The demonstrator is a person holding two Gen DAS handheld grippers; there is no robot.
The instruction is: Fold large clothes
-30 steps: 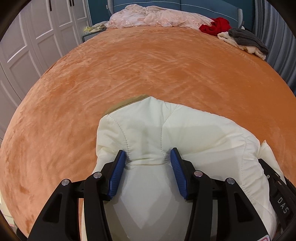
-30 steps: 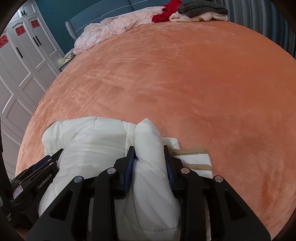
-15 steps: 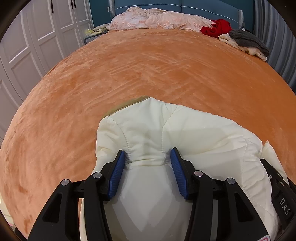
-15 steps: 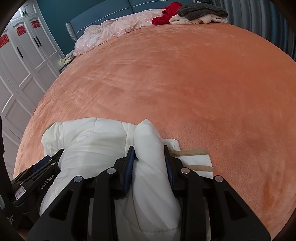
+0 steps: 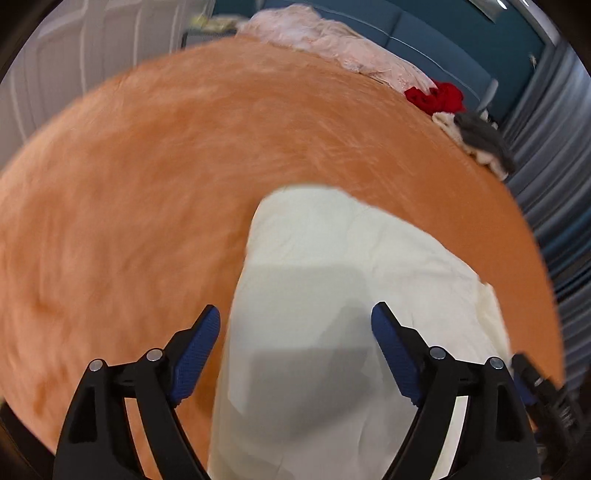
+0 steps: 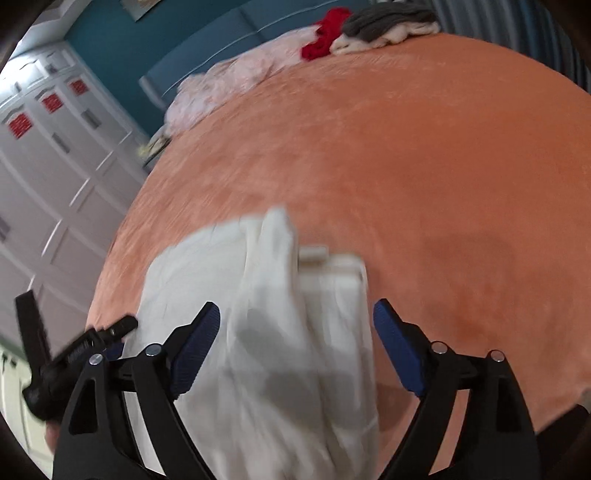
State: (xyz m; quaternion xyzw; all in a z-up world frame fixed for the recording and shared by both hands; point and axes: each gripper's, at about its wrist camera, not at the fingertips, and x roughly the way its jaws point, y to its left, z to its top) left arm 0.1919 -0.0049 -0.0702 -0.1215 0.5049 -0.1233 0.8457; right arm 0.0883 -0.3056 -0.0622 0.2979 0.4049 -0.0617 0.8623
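An orange plush blanket (image 5: 155, 192) covers the whole bed and fills most of both views. On its near part lies the cream padded jacket (image 5: 332, 280), bunched into a thick folded bundle, resting on the blanket with nothing lifting it; from the right wrist view its folds run lengthwise, with a flat paler layer sticking out along its right edge (both pictures are blurred, so seams and finer detail cannot be made out). At the far end of the bed, well apart from the jacket, a pale pink quilt (image 5: 332, 44) is heaped against the teal headboard (image 6: 207, 48), and beside it sit a red garment (image 5: 436, 96) and a small pile of grey and cream clothes (image 6: 384, 26). White wardrobe doors (image 6: 48, 155) stand to the left of the bed. The left gripper (image 5: 295, 325) hangs above the jacket with its jaws opening, the blue pads spread wide and clear of the fabric. The right gripper (image 6: 297, 321) likewise has its jaws opening above the jacket, pads off the cloth on either side.
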